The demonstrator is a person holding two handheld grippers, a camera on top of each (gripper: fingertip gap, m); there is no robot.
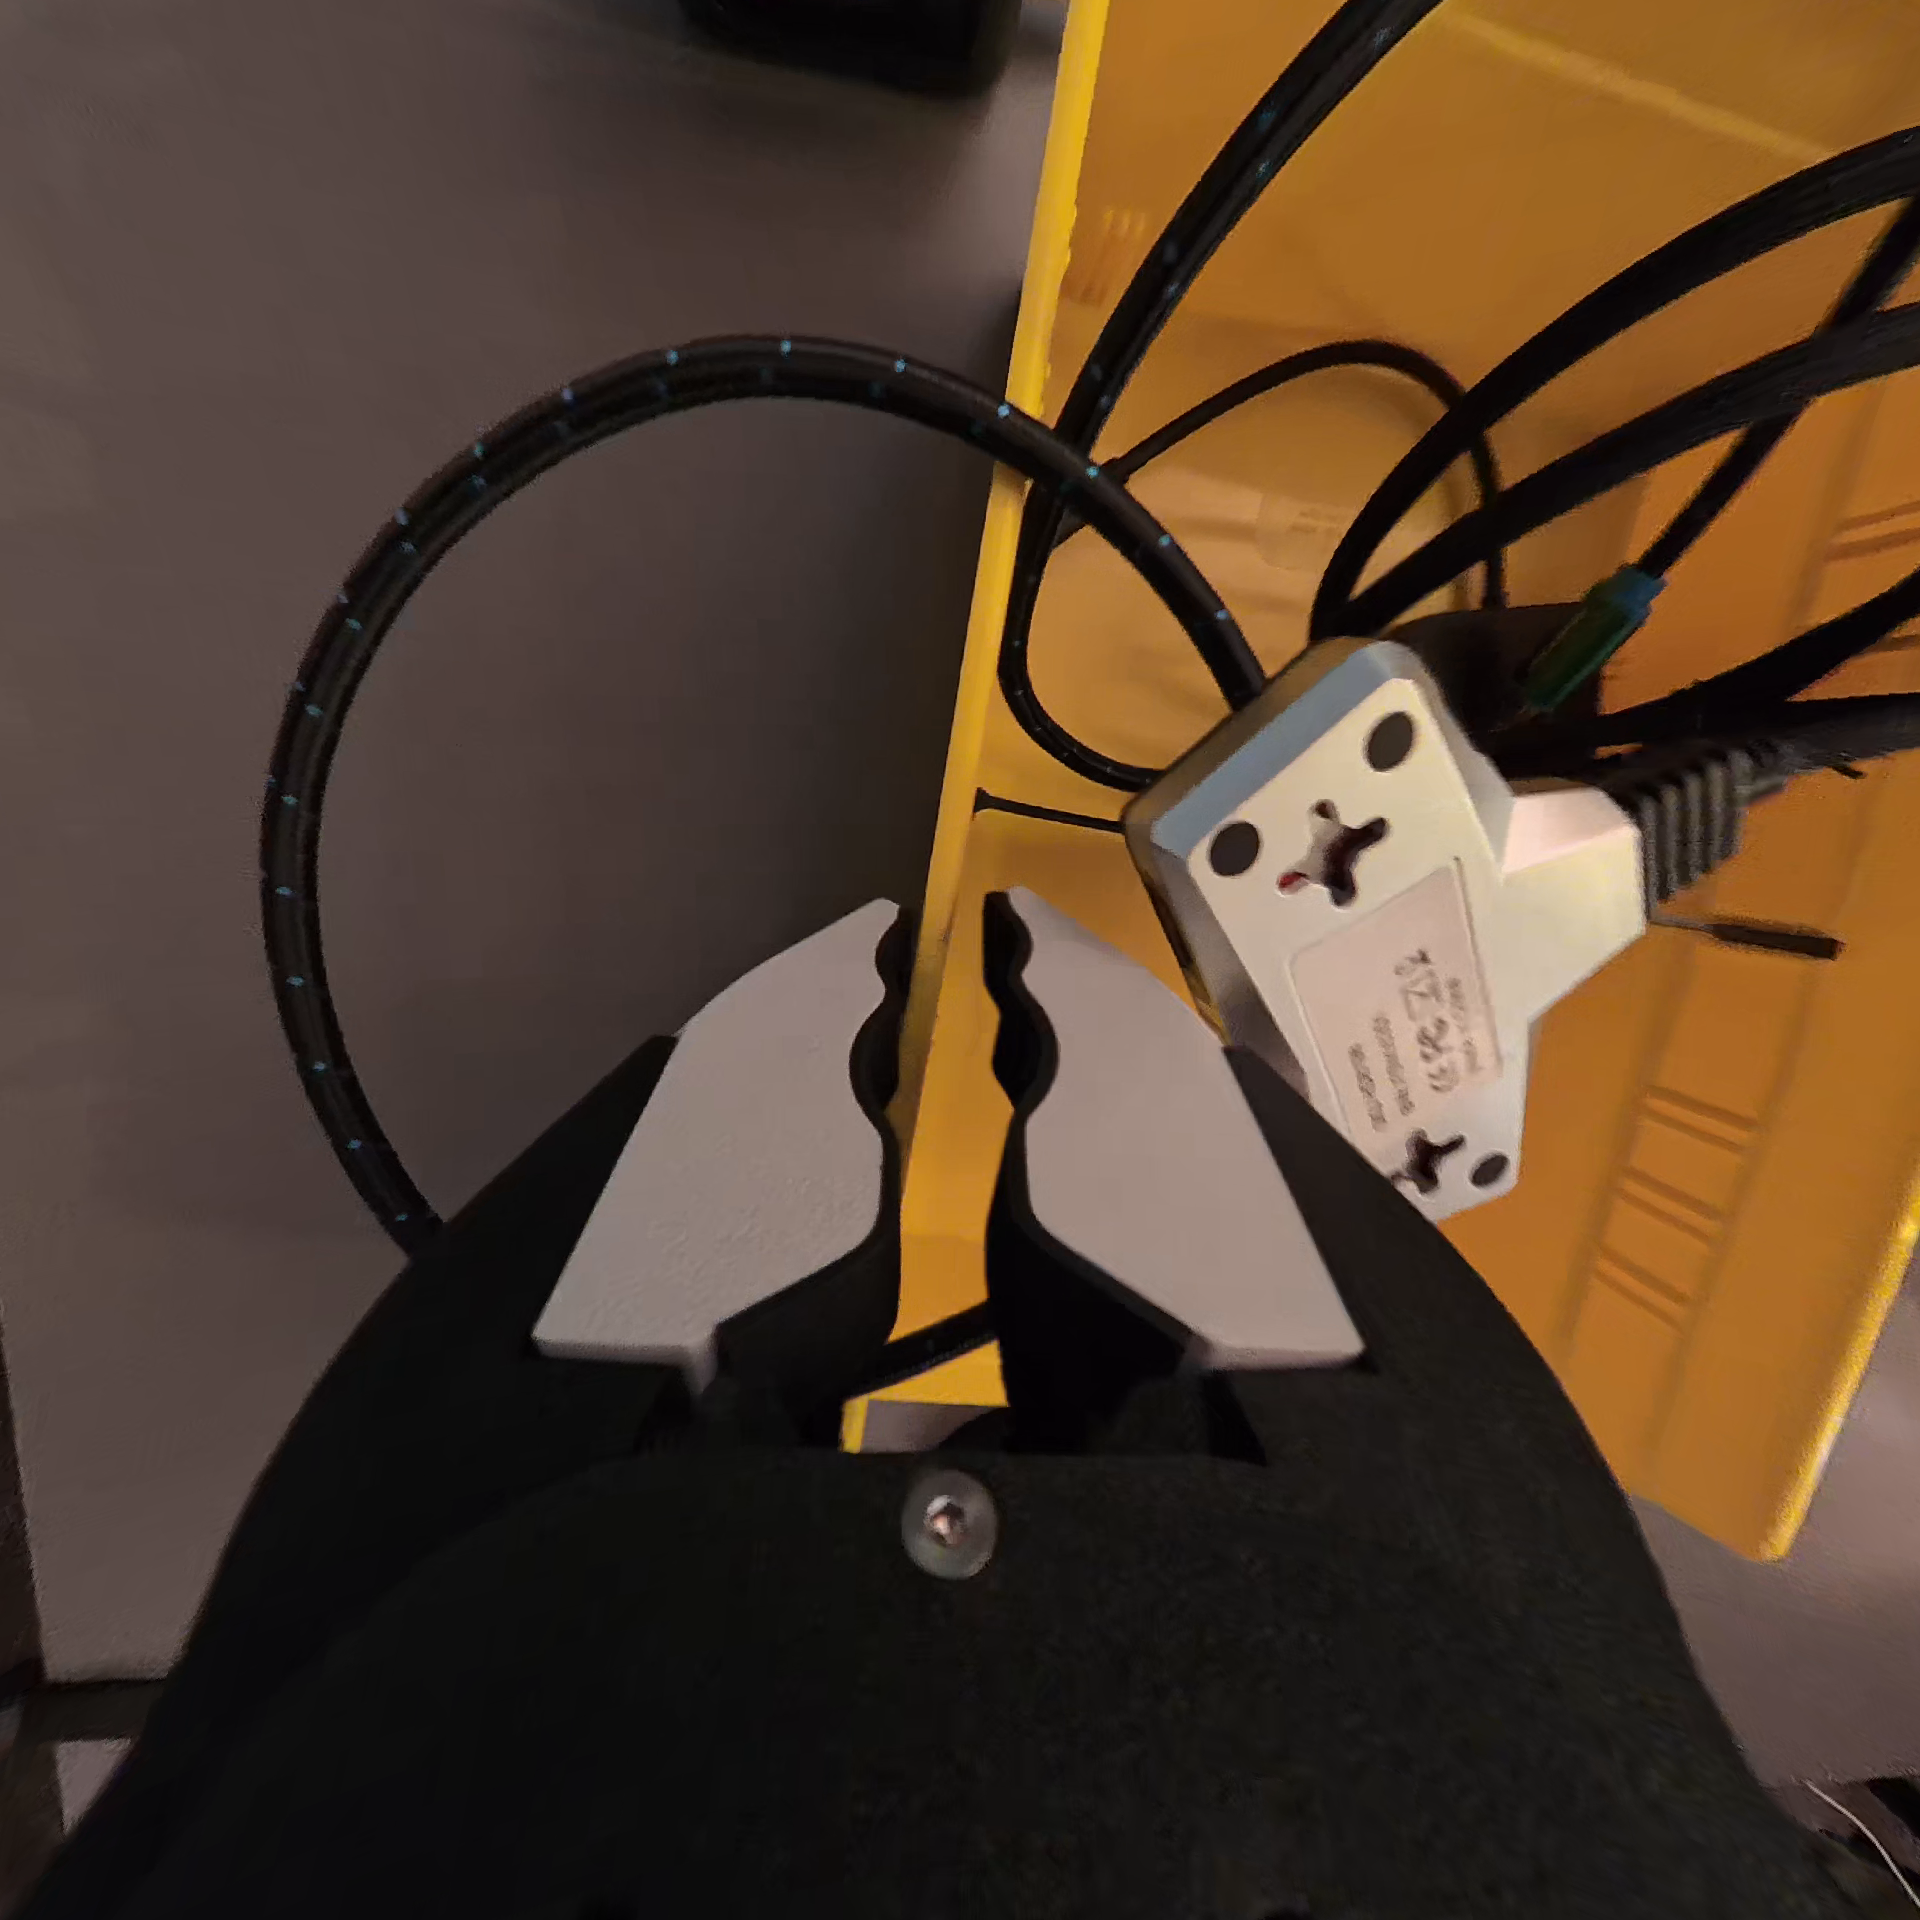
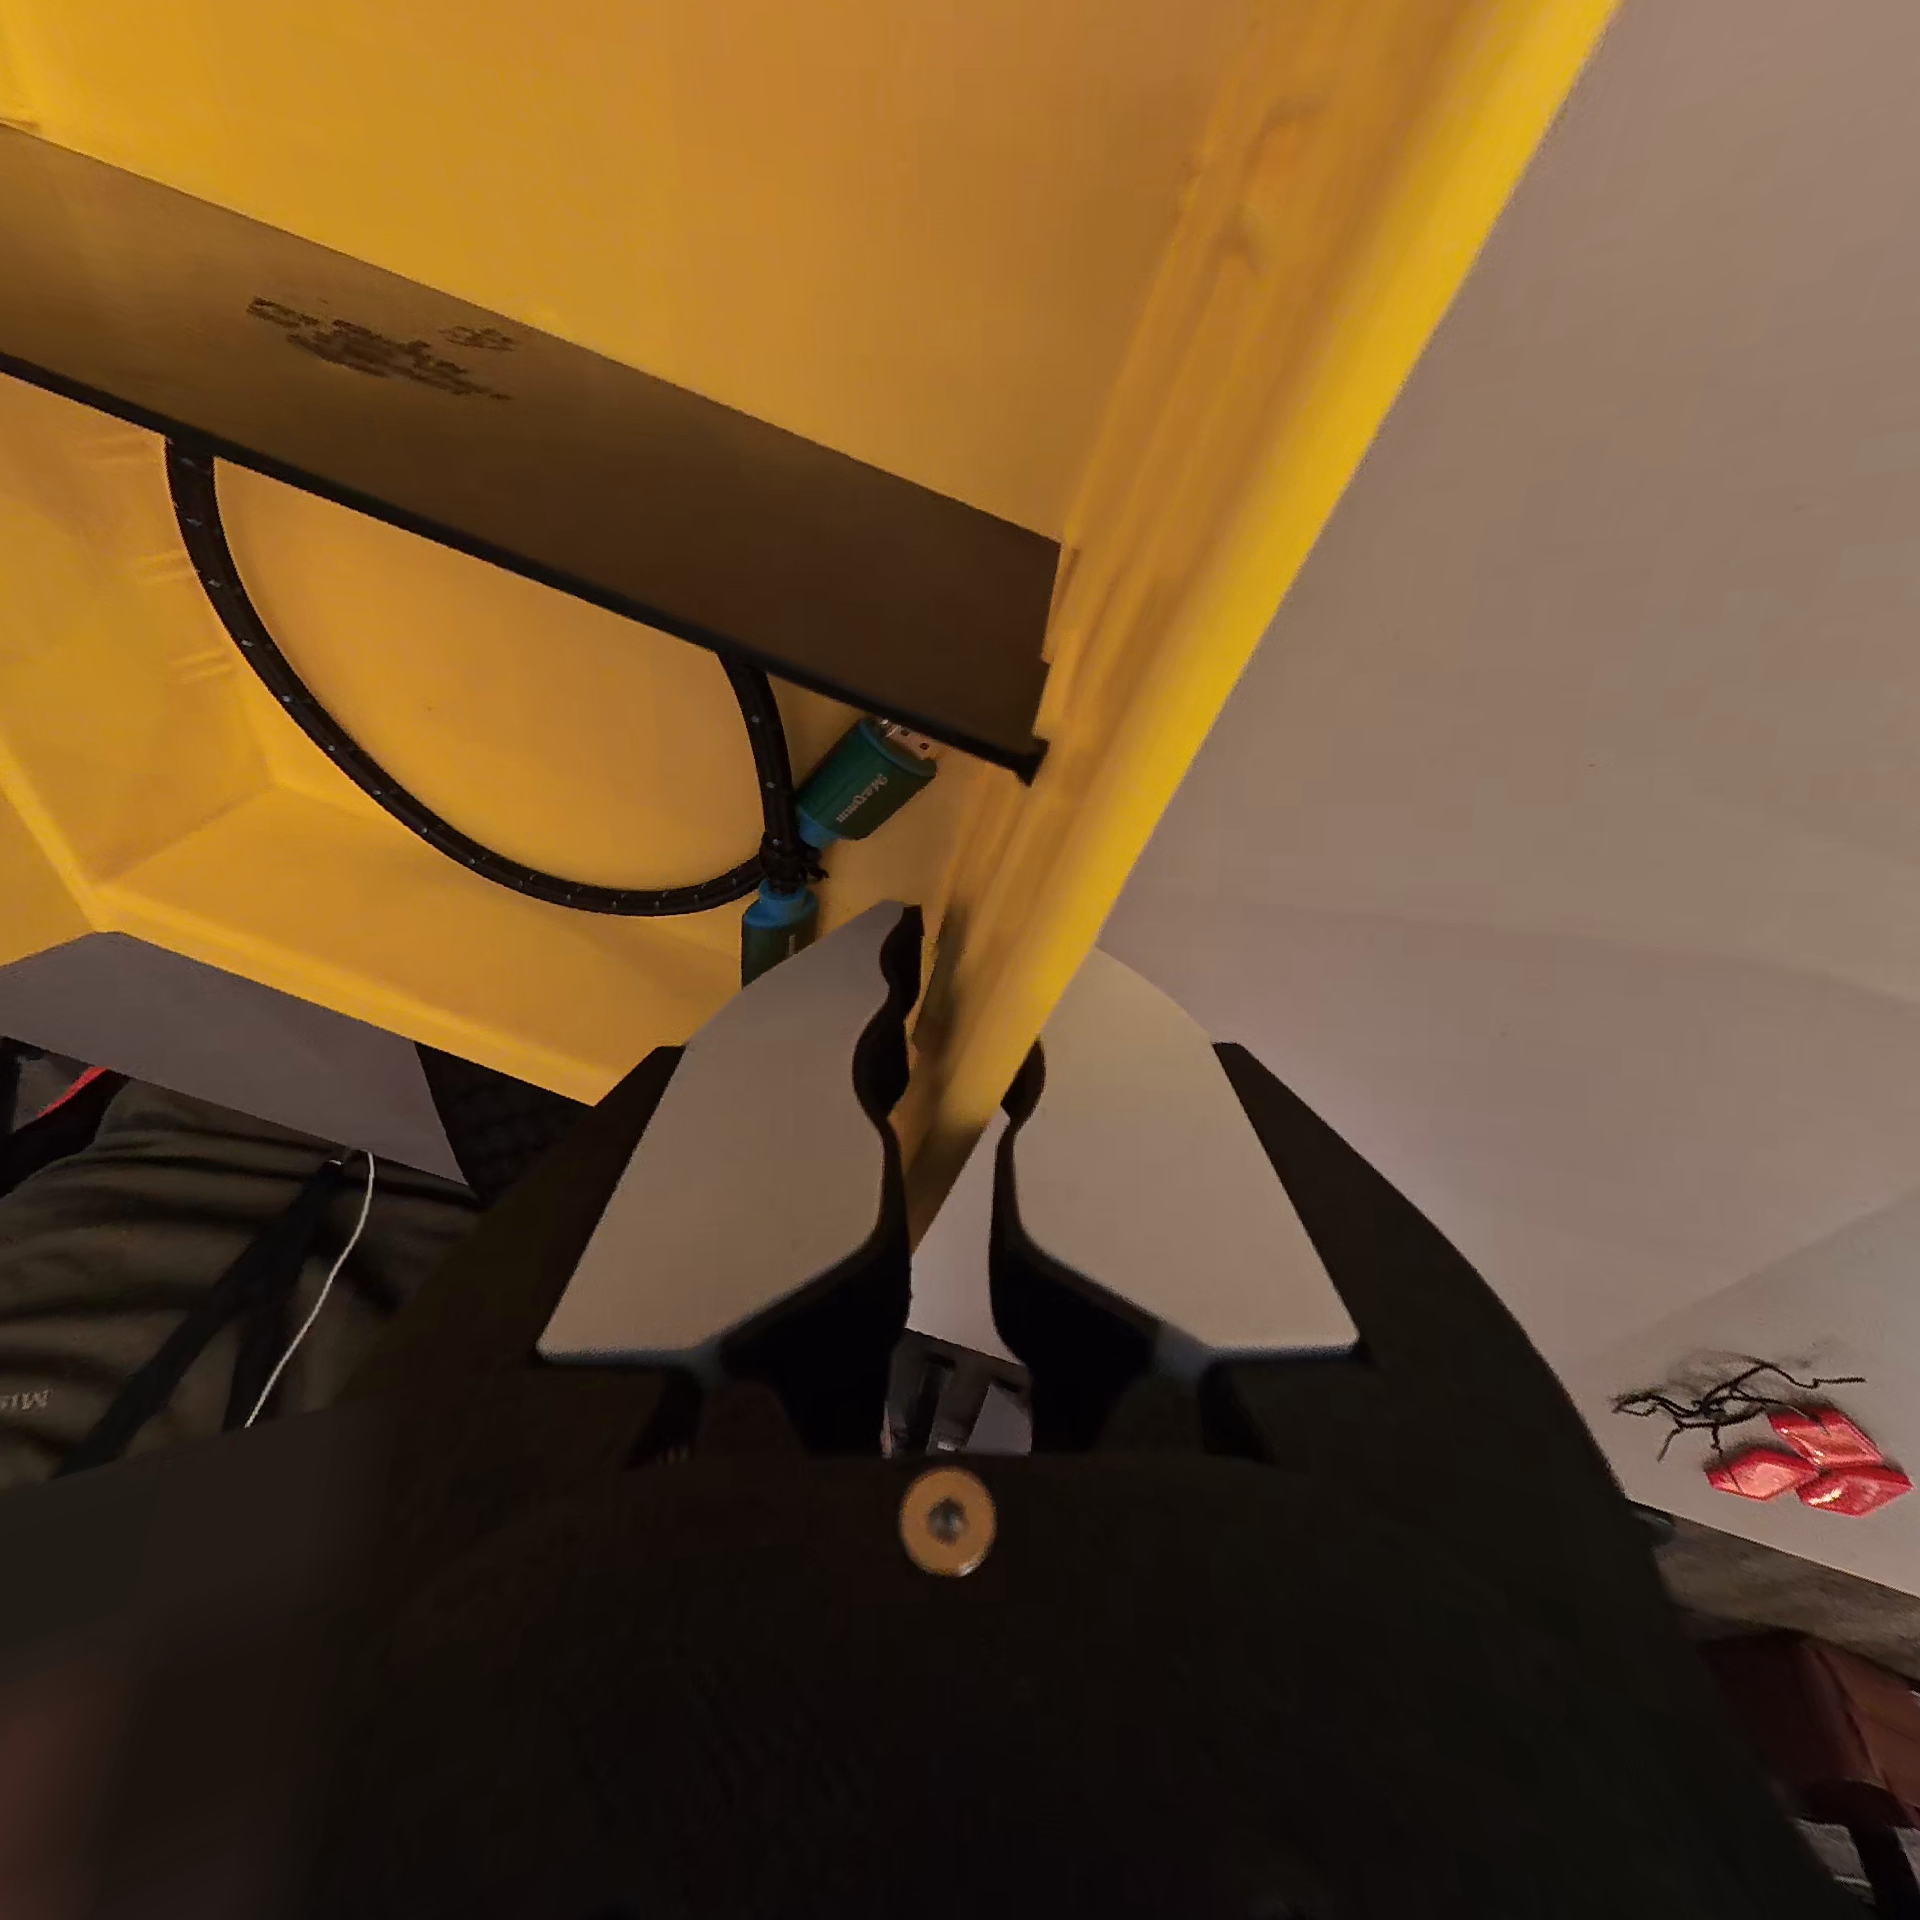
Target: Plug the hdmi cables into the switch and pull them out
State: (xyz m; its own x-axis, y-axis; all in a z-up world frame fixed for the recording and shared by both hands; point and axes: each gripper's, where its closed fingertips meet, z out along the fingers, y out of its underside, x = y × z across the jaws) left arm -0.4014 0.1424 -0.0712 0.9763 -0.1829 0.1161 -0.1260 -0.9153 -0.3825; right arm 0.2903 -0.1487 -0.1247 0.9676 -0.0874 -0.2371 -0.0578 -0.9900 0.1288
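Both grippers, left gripper (image 1: 943, 914) and right gripper (image 2: 971, 982), pinch opposite yellow tray (image 1: 1351, 260) walls; lift evenly so the switch (image 1: 1371, 914), frame right, stays inside.

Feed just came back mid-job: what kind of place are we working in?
Likely an indoor desk or workbench: a pale tabletop holding a yellow plastic bin, with the silver switch and black cables in it.

You have writing, too blurred to read, on a pale rectangular sticker (image 1: 1397, 1013) on the white plastic switch box (image 1: 1351, 914), a faint dark marking on the black flat panel (image 2: 540, 488), and light lettering on the green plug housing (image 2: 864, 795).
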